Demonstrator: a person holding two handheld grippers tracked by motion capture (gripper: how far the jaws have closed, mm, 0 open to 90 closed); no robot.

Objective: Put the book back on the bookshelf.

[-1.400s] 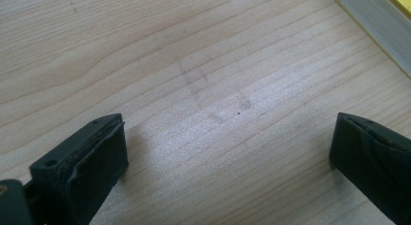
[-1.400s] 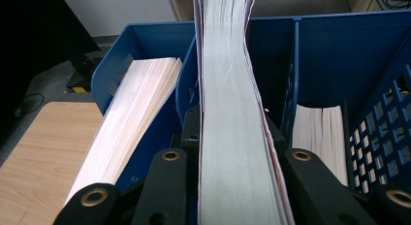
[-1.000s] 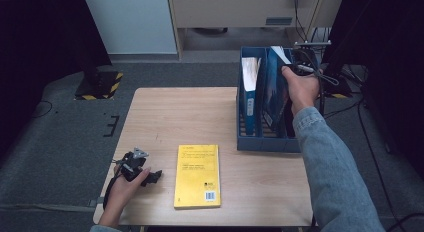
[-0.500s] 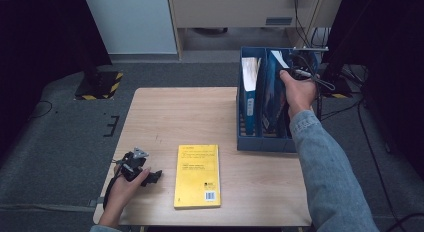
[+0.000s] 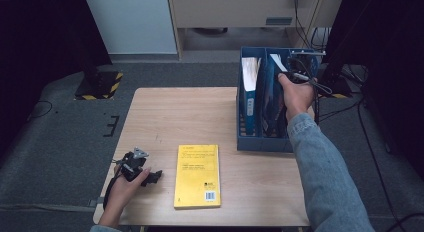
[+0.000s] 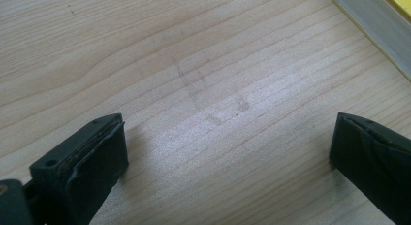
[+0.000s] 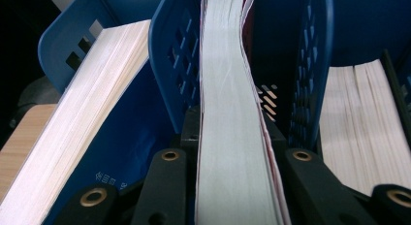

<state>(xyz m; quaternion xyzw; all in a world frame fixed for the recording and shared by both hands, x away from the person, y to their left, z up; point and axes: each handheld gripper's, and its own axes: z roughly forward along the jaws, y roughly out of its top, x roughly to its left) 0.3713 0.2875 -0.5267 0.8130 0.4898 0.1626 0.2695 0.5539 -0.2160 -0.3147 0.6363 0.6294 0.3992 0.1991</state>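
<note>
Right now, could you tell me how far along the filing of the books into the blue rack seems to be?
One book already stands in the blue file rack. The right gripper is shut on a second book in the middle compartment, not yet released. The yellow book lies flat on the table, untouched, beside the open, empty left gripper.

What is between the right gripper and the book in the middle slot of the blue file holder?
Nothing visible. In the right gripper view the right gripper already has its jaws closed on the page edge of the book, which stands in the middle slot of the blue file holder, between two perforated dividers.
</note>
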